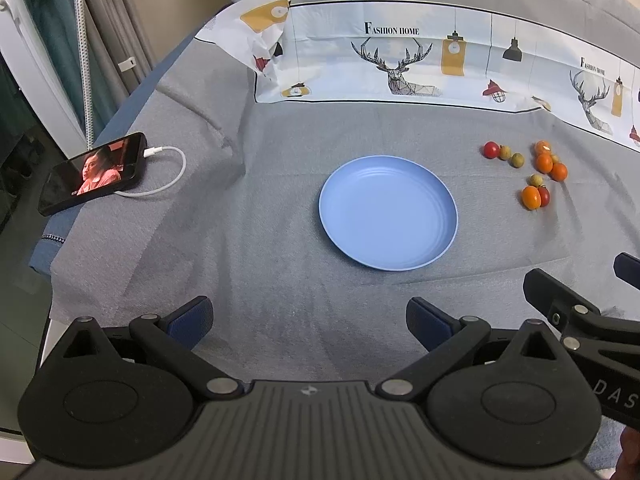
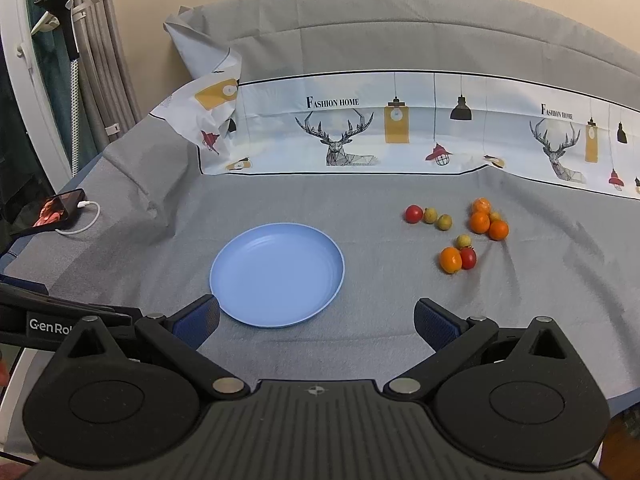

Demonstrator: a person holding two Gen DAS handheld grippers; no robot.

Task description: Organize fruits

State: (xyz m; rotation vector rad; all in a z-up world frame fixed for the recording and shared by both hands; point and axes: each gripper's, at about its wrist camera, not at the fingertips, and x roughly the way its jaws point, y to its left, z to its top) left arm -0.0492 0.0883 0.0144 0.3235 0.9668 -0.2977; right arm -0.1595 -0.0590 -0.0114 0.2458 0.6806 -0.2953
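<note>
An empty blue plate [image 1: 388,213] lies on the grey cloth; it also shows in the right wrist view [image 2: 277,274]. To its right lie small fruits: orange ones [image 1: 531,197] [image 2: 451,260], red tomatoes [image 1: 491,149] [image 2: 414,213] and yellow-green ones [image 1: 517,159] [image 2: 443,222]. My left gripper [image 1: 309,322] is open and empty, low over the cloth before the plate. My right gripper [image 2: 316,322] is open and empty, at the plate's near edge, its left finger [image 2: 196,320] beside the rim. The fruits are ahead and to the right of both.
A phone [image 1: 94,172] with a white charging cable [image 1: 168,172] lies at the left edge of the surface. A printed deer-pattern cloth [image 1: 400,60] runs along the back. The right gripper's body [image 1: 580,320] shows at the left view's right edge. A curtain hangs far left.
</note>
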